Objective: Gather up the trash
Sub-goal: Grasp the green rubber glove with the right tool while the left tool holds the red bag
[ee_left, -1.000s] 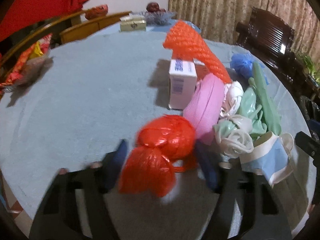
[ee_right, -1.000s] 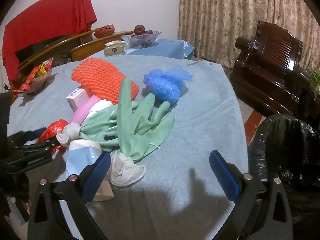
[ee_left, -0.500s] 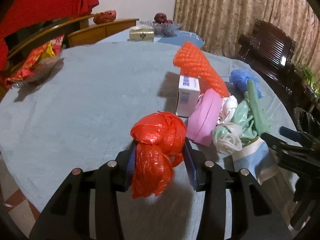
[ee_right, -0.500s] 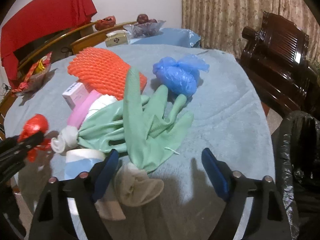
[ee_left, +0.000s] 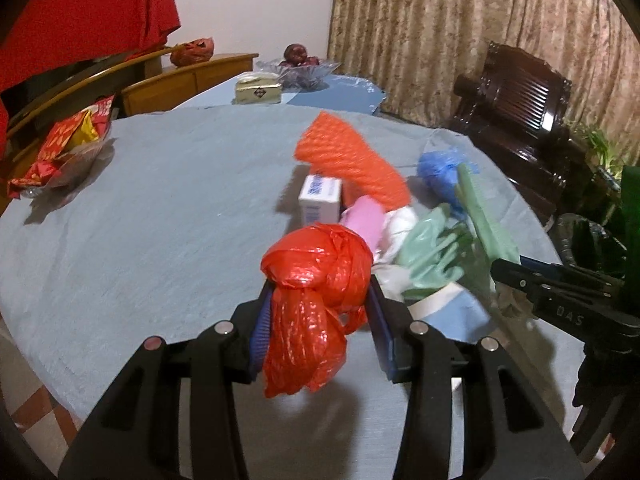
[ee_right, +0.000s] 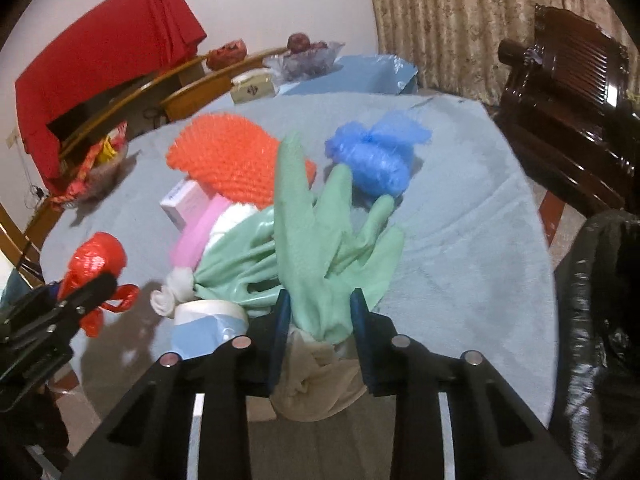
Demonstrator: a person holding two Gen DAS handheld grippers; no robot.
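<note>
Clamped around the knotted red plastic bag (ee_left: 316, 300), the left gripper (ee_left: 318, 328) held it clear of the blue-clothed table (ee_left: 160, 208), its loose tail hanging below the pads, so a slack pinch on that slippery film could have let it slide out. Further right, the right gripper (ee_right: 320, 320) was closing its jaws on the cuff of the green rubber glove (ee_right: 320, 240), its fingers draped forward over the heap. That glove might have dragged the beige wad (ee_right: 316, 388) or paper cup (ee_right: 208, 320) along toward the black bin bag (ee_right: 600, 320).
</note>
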